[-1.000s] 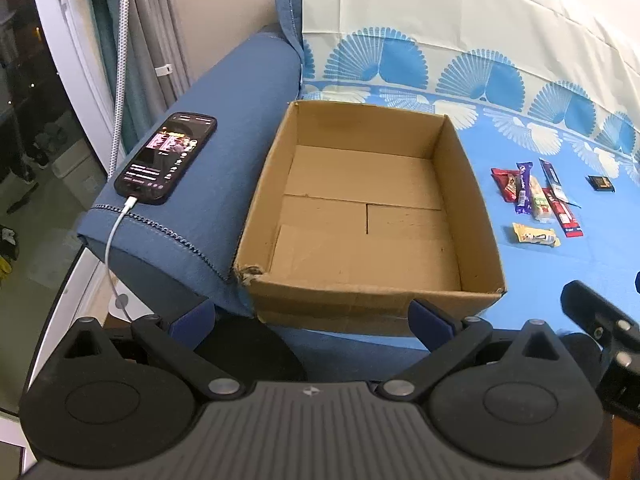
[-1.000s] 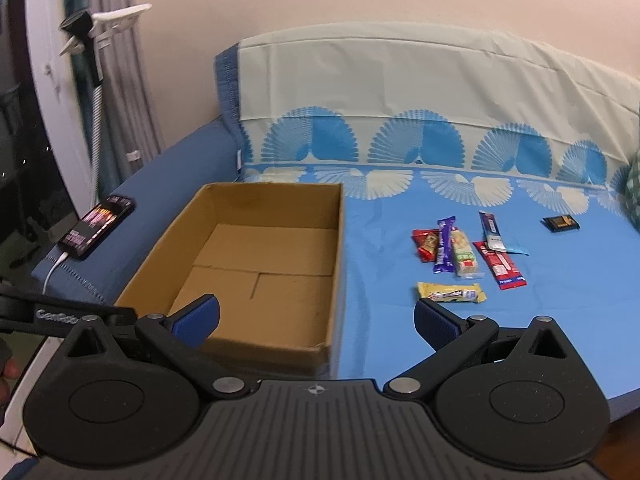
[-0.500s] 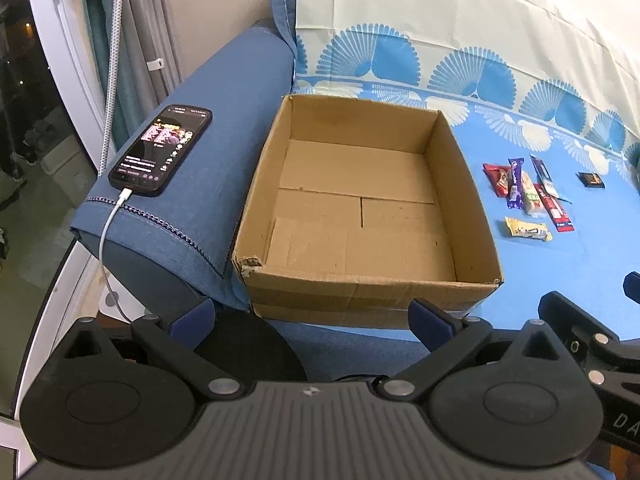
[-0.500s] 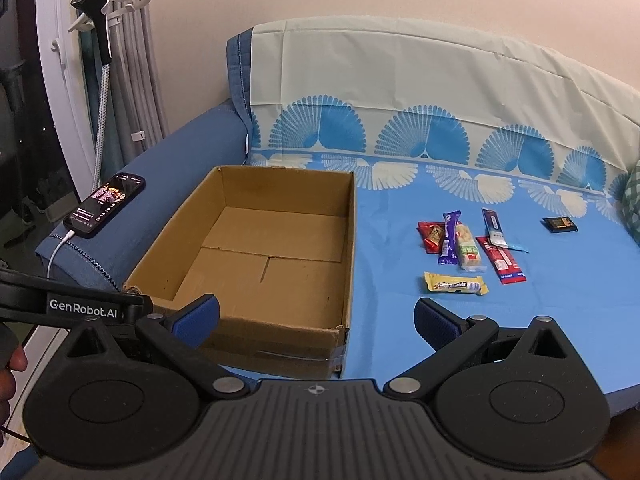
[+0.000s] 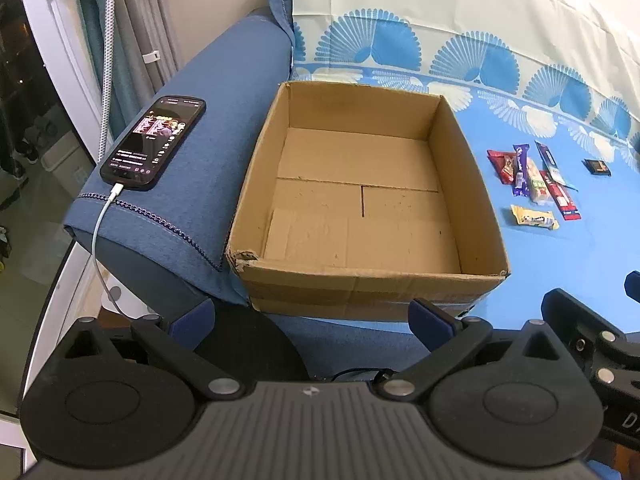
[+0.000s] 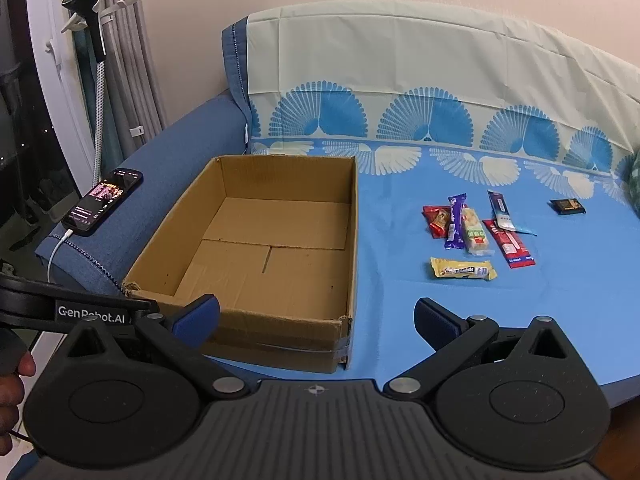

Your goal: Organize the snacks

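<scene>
An empty cardboard box (image 5: 360, 276) (image 6: 280, 332) sits on the blue sofa seat beside the armrest. Right of it lie several snack bars: a yellow one (image 6: 463, 271) (image 5: 534, 217) nearest, then a red (image 6: 437, 220), a purple (image 6: 455, 222), a green-and-cream (image 6: 474, 232) and a long red one (image 6: 508, 244), with a small dark packet (image 6: 567, 206) further right. My left gripper (image 5: 310, 316) hangs open in front of the box's near wall. My right gripper (image 6: 316, 316) is open too, short of the box's right corner, holding nothing.
A phone (image 5: 154, 142) (image 6: 105, 201) with a lit screen lies on the blue armrest, its white cable (image 5: 98, 236) trailing down. A phone holder arm (image 6: 100, 4) stands by the curtain at left. A person's fingers (image 6: 12, 404) show at the lower left edge.
Both grippers have drawn back and risen a little, so the box and snacks sit further off. The jaws stayed open and nothing on the sofa moved.
</scene>
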Motion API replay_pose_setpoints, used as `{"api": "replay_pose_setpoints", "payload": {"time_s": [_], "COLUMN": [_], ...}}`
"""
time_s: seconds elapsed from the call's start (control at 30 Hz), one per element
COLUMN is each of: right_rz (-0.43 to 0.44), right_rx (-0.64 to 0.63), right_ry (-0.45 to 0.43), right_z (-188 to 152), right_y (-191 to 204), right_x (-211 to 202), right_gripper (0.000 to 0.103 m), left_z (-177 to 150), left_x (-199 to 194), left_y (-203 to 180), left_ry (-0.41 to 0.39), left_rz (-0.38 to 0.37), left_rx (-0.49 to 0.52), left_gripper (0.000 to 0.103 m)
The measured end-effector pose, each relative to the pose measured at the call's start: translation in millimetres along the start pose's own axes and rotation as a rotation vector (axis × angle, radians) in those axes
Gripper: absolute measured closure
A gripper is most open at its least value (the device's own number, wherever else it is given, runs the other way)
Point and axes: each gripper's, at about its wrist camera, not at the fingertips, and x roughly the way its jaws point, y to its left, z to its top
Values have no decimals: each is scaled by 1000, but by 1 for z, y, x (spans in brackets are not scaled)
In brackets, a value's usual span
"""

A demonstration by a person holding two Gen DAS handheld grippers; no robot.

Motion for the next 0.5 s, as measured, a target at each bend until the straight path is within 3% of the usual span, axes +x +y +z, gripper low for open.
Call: {"api": "replay_pose_setpoints", "payload": {"time_s": [0.5], "right_rz": [15], "right_rx": [12], "right_ry": [17], "right_z": [-1], "right_y": [0], "right_x": [4], "right_gripper": [0], "left_z": [-1], "left_x": [2], "left_y": [-2], "left_ry": [7], "left_rz": [7], "left_rx": [10], "left_gripper": [0]}}
